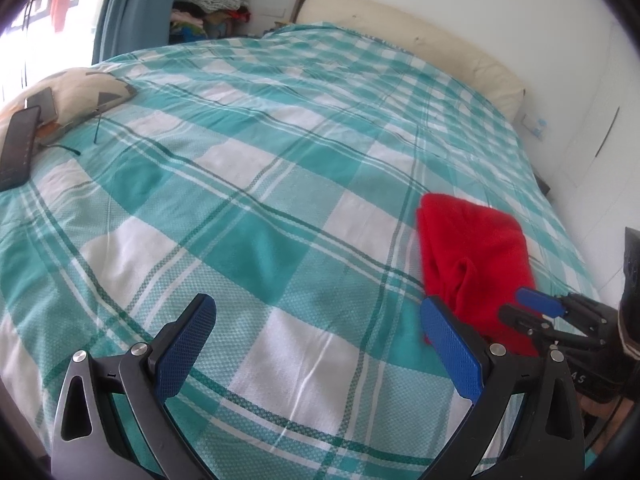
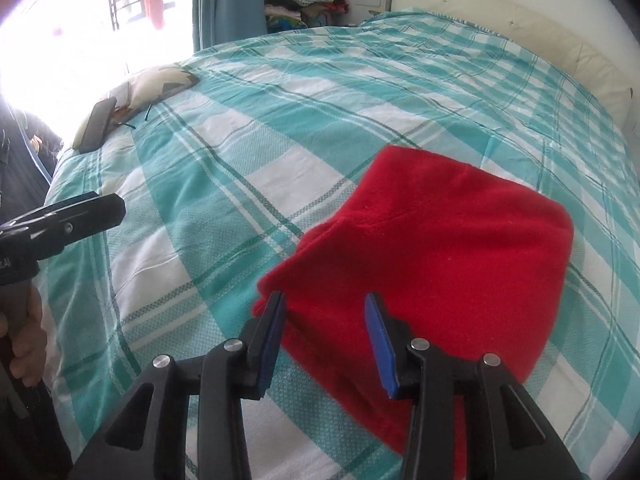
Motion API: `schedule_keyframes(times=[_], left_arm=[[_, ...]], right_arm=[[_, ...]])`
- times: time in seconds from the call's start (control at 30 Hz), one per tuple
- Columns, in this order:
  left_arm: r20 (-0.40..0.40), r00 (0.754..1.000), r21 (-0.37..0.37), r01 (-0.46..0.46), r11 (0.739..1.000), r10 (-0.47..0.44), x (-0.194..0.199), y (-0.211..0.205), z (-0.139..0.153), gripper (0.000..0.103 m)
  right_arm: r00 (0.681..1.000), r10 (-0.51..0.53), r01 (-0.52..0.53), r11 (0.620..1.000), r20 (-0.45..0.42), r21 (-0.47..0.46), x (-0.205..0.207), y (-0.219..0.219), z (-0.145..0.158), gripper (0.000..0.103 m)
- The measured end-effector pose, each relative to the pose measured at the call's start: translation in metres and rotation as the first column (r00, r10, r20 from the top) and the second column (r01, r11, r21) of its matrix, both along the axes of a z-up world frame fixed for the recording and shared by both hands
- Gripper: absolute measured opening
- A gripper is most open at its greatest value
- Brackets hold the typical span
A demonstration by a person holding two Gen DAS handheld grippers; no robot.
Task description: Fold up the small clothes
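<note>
1. Left wrist view: the left gripper (image 1: 318, 344) hovered low over a bed (image 1: 248, 184) covered in a teal and white checked spread. Its jaws were spread wide and held nothing.
2. Same view: a small red garment (image 1: 472, 256) lay on the spread, ahead and to the right of this gripper. It looked already doubled over into a compact shape. The right gripper (image 1: 538, 308) was at the garment's near edge.
3. Same view, far left: a patterned pillow (image 1: 80, 88) and a dark strap-like object (image 1: 18, 148) lay at the bed's edge. A cream headboard (image 1: 432, 36) stood at the far end.
4. Right wrist view: the right gripper (image 2: 324, 320) sat at the near left corner of the red garment (image 2: 452, 256). Its jaws were parted, released, with red cloth between and beyond them. Whether the pads touched the fabric could not be told.
5. Same view: the left gripper (image 2: 80, 212) appeared at the left edge, well apart from the garment.
6. Judgement: the fold appeared nearly done or between folds. The next move likely called for pinching the near edge, or smoothing the bundle, with the left gripper coming closer to help.
</note>
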State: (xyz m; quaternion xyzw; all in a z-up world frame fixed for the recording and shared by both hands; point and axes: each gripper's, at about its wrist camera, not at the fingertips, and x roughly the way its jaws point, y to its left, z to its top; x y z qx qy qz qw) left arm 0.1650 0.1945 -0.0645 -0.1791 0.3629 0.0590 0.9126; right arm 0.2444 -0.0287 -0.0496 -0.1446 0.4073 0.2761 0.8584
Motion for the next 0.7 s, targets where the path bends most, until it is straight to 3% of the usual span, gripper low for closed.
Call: schedule_keyframes(times=[0.13,0.27,0.43,0.7], left_arm=[[-0.002,1.0,-0.009,0.004,1.0,-0.004,-0.001,-0.001,0.0,0.102],[-0.009,1.0,0.001,0.009,1.0,-0.009,0.0,-0.005,-0.003,0.102],[-0.022,1.0,0.011,0.002,1.0,-0.002,0.001,-0.006,-0.008,0.102],[-0.039,0.999,0.027,0.017,0.999,-0.016,0.003,-0.013,-0.011,0.102]], right_arm=[[0.993,-0.096,0.095,0.995,0.074,0.016,-0.004,-0.038,0.02,0.042],[0.987,-0.161,0.161,0.987,0.015,0.029,0.001,-0.06,0.005,0.042],[0.984,-0.175,0.175,0.984,-0.007,-0.032,-0.004,-0.064,-0.038,0.043],[0.985,-0.175,0.175,0.984,0.003,-0.016,-0.015,-0.072,-0.027,0.043]])
